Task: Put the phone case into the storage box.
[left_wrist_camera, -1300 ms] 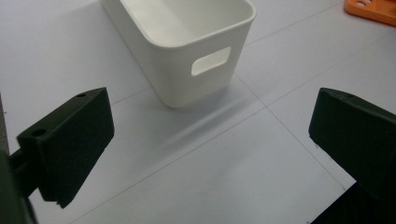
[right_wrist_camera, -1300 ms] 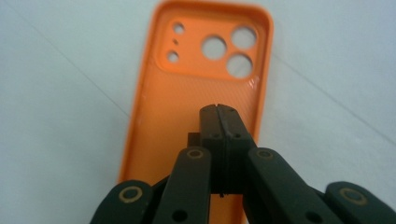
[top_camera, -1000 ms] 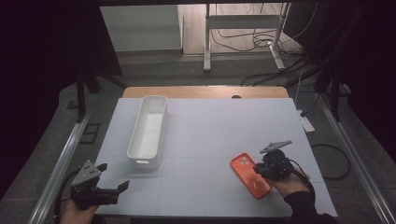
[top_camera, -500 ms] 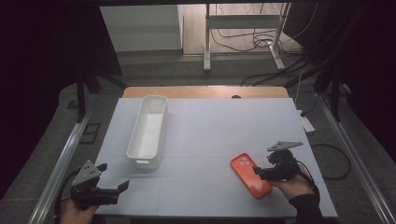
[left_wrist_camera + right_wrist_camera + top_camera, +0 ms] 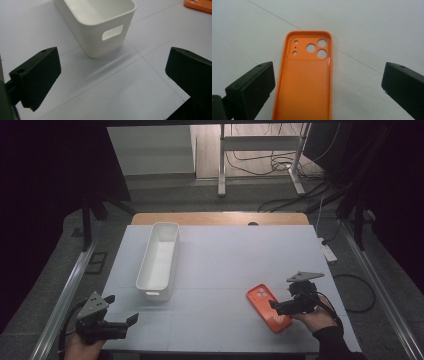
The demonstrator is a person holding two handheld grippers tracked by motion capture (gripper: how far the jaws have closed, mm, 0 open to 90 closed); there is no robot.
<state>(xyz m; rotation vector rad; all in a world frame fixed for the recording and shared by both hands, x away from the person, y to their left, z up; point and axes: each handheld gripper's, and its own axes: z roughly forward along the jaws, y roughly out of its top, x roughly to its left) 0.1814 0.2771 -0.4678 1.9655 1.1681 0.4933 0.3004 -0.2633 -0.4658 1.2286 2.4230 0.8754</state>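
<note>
An orange phone case (image 5: 267, 307) lies flat on the white table, inner side up, camera holes toward the far end. My right gripper (image 5: 276, 306) hovers at its right edge, jaws wide open. In the right gripper view the phone case (image 5: 307, 77) runs up between the spread jaws of my right gripper (image 5: 329, 85). A long white bin (image 5: 159, 258) stands empty at the left of the table. My left gripper (image 5: 131, 318) is open near the front left corner, and in the left gripper view the white bin (image 5: 100, 22) sits ahead of my left gripper (image 5: 112, 75).
The white table surface (image 5: 220, 255) has a wooden strip (image 5: 220, 218) along its far edge. Metal rails (image 5: 65, 295) run down both sides. A power strip (image 5: 329, 252) and cables lie on the floor at the right.
My right gripper has drawn back to the right and toward the person, off the phone case. The case and the left gripper have stayed put.
</note>
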